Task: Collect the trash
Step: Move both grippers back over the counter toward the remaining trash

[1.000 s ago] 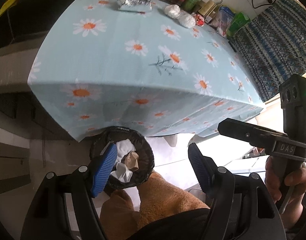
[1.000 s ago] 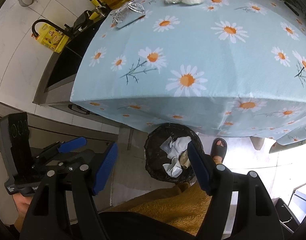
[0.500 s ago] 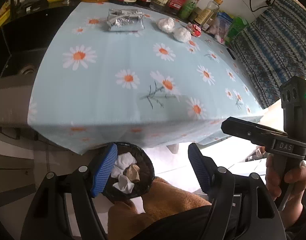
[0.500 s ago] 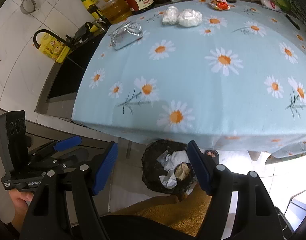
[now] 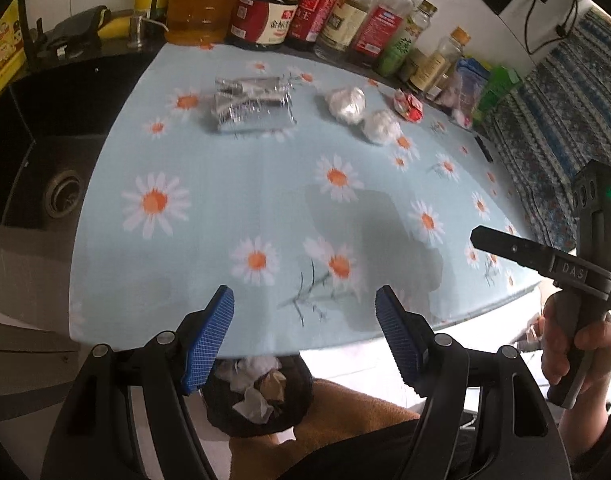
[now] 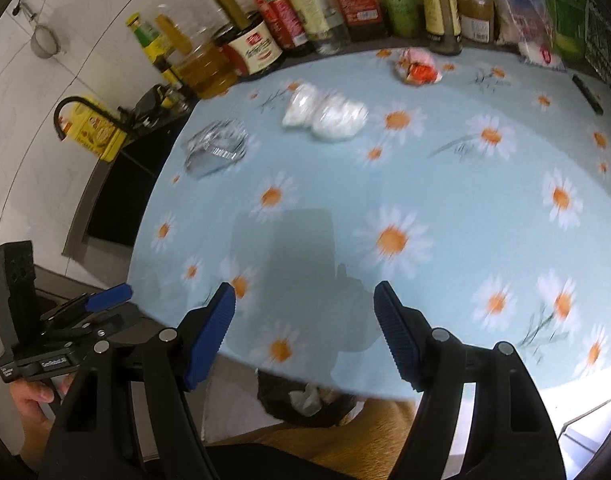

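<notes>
A crumpled foil tray [image 5: 251, 106] [image 6: 217, 148], two white crumpled wads [image 5: 345, 103] [image 5: 382, 127] [image 6: 325, 114] and a red wrapper [image 5: 408, 106] [image 6: 419, 69] lie at the far side of the daisy tablecloth [image 5: 265, 184] [image 6: 445, 184]. A black trash bin [image 5: 261, 394] [image 6: 305, 400] holding paper scraps stands under the table's near edge. My left gripper [image 5: 305, 336] is open and empty above the near edge. My right gripper [image 6: 305, 332] is open and empty there too.
Several sauce and oil bottles [image 5: 273, 12] [image 6: 305, 4] line the table's back edge. A black sink [image 5: 45, 160] lies left of the table. A patterned cloth [image 5: 565, 100] covers the right side. A black pen [image 6: 585, 94] lies at the far right.
Both grippers have risen from bin level below the table edge and tilted up over the tabletop. The bin has slid to the bottom of both views. Both stay open.
</notes>
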Demonstrator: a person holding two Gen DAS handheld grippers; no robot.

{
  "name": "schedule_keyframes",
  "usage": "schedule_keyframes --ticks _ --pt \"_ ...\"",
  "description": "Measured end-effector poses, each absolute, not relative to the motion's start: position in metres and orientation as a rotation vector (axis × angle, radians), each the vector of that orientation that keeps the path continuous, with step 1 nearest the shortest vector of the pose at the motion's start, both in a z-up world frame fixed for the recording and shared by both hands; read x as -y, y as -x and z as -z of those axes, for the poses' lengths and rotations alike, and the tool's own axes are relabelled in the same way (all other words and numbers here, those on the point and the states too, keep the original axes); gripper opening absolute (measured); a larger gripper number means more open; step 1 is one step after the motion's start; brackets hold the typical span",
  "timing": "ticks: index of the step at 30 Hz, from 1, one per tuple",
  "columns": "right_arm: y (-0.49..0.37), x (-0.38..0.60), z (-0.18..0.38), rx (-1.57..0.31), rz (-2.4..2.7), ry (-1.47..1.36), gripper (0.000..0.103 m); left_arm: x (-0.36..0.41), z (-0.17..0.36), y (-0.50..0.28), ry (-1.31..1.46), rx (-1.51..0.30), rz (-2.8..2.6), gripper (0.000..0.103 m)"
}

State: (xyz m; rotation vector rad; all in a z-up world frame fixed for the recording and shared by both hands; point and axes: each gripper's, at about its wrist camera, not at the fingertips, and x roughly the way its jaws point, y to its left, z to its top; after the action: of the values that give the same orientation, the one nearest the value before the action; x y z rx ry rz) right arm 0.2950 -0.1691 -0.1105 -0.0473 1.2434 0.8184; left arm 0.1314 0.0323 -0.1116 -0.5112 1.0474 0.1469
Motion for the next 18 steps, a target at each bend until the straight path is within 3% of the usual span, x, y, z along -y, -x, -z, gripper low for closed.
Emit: schedule_keyframes --ticks 18 --pt "-0.426 0.155 0.106 -1.184 -0.847 0.092 0.072 -0.043 0.089 -0.207 0.491 -1.023 -0.293 0.075"
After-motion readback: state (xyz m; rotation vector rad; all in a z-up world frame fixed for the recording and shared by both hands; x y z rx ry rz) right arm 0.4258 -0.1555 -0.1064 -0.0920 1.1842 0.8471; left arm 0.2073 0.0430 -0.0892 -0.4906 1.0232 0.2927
